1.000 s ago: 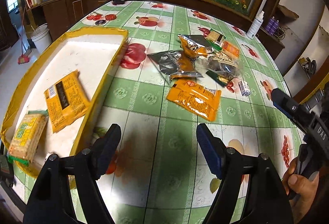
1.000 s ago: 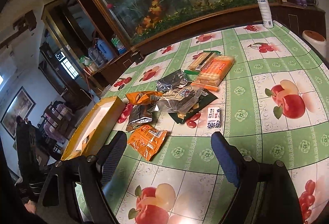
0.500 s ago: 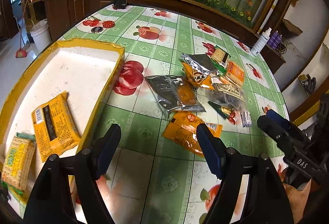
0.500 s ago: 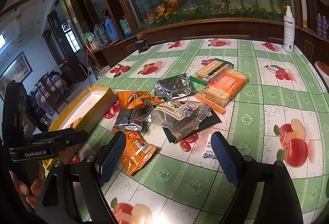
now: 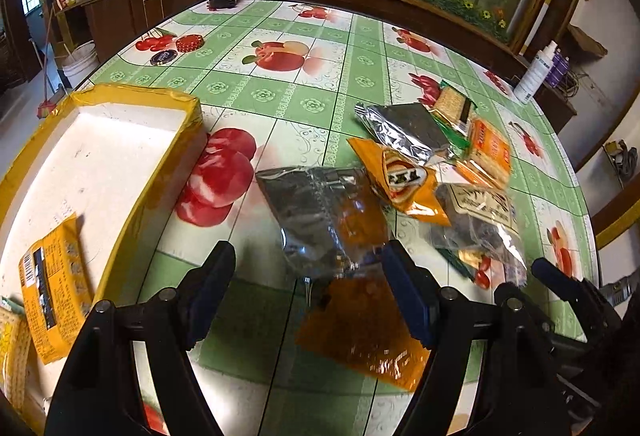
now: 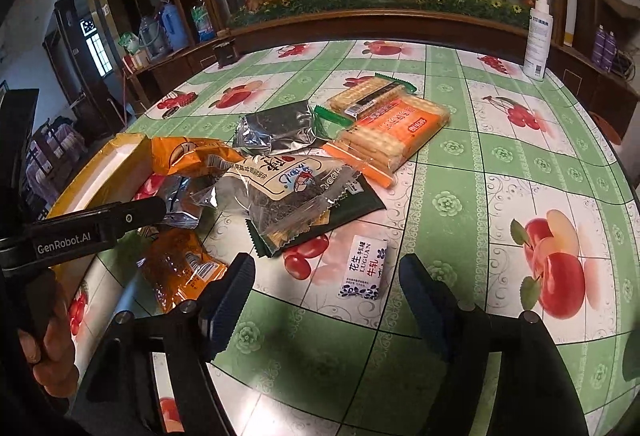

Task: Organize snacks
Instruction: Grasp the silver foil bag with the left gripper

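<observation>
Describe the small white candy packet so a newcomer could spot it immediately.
On the fruit-print tablecloth, look at the near edge of the snack pile, just beyond the open right gripper. The small white candy packet lies alone beside the dark green wrapper, the only white one, far smaller than the rest.

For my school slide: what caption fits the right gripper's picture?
Open right gripper hovering over a small white candy beside a snack pile.

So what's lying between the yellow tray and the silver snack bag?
Nothing: in the left wrist view, only bare tablecloth lies between the yellow tray and the silver snack bag.
</observation>
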